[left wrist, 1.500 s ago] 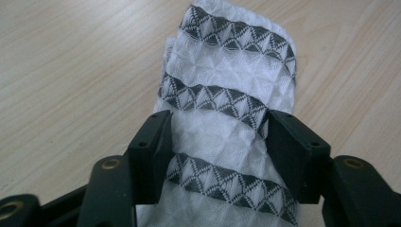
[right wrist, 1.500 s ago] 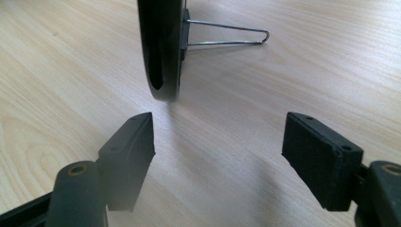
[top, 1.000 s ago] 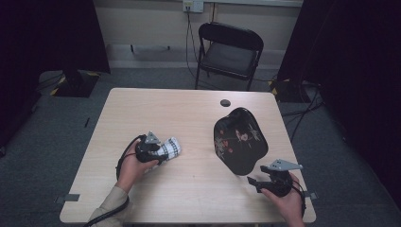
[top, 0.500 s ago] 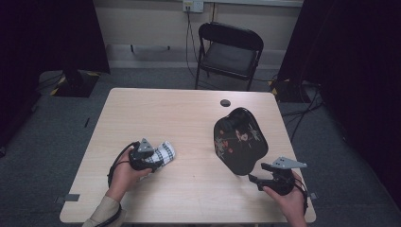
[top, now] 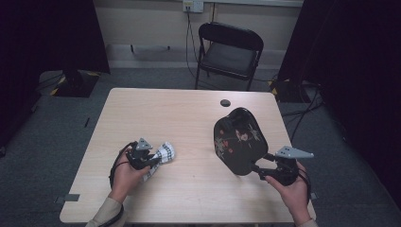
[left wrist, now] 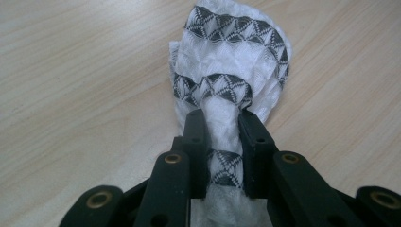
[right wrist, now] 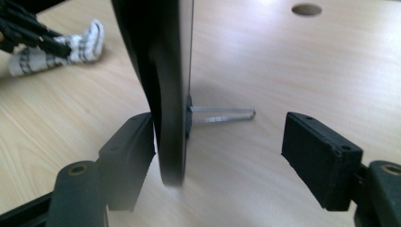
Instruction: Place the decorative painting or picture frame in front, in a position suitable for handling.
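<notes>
Left gripper view has the left gripper (left wrist: 222,127) just closed, pinching a black-and-white patterned cloth (left wrist: 231,71) lying on the counter (left wrist: 71,71). Right gripper (right wrist: 220,156) stands spread, its left jaw touching a black decorated tray (top: 239,140) standing on edge.

Black jaws with brass rivets; grey three-cornered top plates.

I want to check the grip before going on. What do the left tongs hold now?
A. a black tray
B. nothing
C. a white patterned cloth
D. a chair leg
C: in the left gripper view the left tongs are shut on the white patterned cloth, pinching its bunched part between the jaws.
</notes>
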### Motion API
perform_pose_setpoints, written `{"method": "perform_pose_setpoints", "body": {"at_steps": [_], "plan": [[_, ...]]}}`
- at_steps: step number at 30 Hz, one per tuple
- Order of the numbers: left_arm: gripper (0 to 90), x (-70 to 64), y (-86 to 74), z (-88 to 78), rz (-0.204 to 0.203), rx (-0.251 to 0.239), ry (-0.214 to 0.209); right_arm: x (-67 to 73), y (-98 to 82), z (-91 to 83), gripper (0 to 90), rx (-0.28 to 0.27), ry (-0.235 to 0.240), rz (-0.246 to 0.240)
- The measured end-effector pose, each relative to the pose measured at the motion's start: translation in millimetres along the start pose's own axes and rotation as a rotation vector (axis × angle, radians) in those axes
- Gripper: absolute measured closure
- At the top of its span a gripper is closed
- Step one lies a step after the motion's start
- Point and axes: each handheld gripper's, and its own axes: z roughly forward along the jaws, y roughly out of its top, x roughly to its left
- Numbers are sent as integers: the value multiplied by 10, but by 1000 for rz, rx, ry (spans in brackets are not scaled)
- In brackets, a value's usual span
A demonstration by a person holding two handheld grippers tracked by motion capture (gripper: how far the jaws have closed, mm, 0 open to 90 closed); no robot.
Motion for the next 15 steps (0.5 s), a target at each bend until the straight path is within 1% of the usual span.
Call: {"method": "perform_pose_setpoints", "body": {"at_steps": [2, 3, 5, 6, 8, 11, 14, 15], "plan": [[755, -8, 4, -9, -15, -5, -14, 19, 101, -13, 273, -15, 3, -4], [755, -12, 7, -11, -18, -4, -20, 19, 132, -17, 276, -19, 5, -10], [756, -14, 12, -19, -9, -2, -21, 24, 206, -32, 282, -27, 5, -6], [756, -27, 15, -22, -17, -2, -28, 24, 240, -38, 282, -29, 7, -8], [757, -33, 17, -26, -24, -3, -28, 38, 356, -64, 292, -25, 4, -29], [758, -33, 23, -45, -25, -3, -30, 46, 479, -94, 301, -24, 4, -44], [758, -34, 35, -67, -17, -10, -32, 26, 627, -122, 304, -20, 13, -31], [758, -40, 38, -74, -20, -14, -32, 24, 649, -125, 309, -20, 12, -29]]}}
